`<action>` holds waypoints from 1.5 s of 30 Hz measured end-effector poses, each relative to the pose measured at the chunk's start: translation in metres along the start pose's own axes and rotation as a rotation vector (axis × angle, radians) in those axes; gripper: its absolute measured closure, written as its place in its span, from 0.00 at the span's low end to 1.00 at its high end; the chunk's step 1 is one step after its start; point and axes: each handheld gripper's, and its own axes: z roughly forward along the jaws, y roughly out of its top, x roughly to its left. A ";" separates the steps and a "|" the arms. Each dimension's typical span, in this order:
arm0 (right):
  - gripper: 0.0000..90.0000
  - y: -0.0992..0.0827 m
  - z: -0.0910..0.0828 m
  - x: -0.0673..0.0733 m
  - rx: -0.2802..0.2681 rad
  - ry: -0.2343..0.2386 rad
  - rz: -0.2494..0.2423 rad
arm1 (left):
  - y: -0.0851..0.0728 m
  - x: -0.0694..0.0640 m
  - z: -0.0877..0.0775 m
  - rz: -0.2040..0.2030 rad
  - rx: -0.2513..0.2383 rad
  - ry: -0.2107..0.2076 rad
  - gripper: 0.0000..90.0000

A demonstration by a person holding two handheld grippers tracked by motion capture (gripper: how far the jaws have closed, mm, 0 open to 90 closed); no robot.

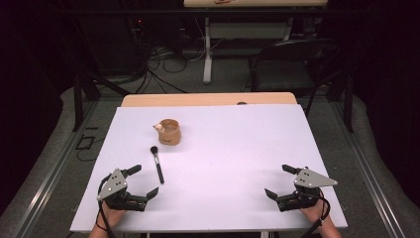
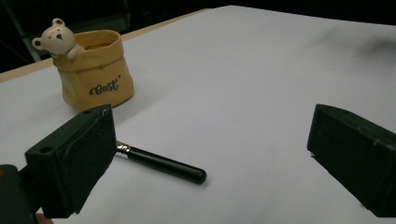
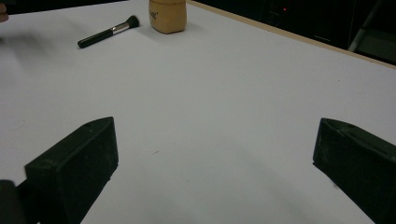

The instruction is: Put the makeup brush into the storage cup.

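High view gives you one makeup brush (image 1: 157, 165), one tan bear pot (image 1: 169, 132) and your two grippers on the white tabletop (image 1: 233, 148). Your left gripper (image 1: 145, 181) sits near the near left corner, jaws spread wide with nothing between them. Your right gripper (image 1: 283, 181) rests near the near right corner, jaws equally wide and empty. The brush lies flat in the left half, just beyond your left gripper and apart from it. Its long axis runs nearly from the near edge to the far edge; the bristle head points to the far edge, toward the pot, and the black handle end points back at you.
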 end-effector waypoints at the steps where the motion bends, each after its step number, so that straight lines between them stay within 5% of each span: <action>1: 0.00 0.000 0.000 0.000 0.004 0.000 -0.001 | 0.000 0.000 0.000 -0.007 0.006 0.007 0.02; 24: 0.00 0.000 0.003 0.001 0.019 -0.002 -0.011 | 0.009 0.006 0.021 -0.060 0.068 0.073 0.01; 45: 0.00 0.000 0.003 0.002 0.017 0.004 -0.019 | 0.020 0.007 0.054 -0.138 0.153 0.180 0.00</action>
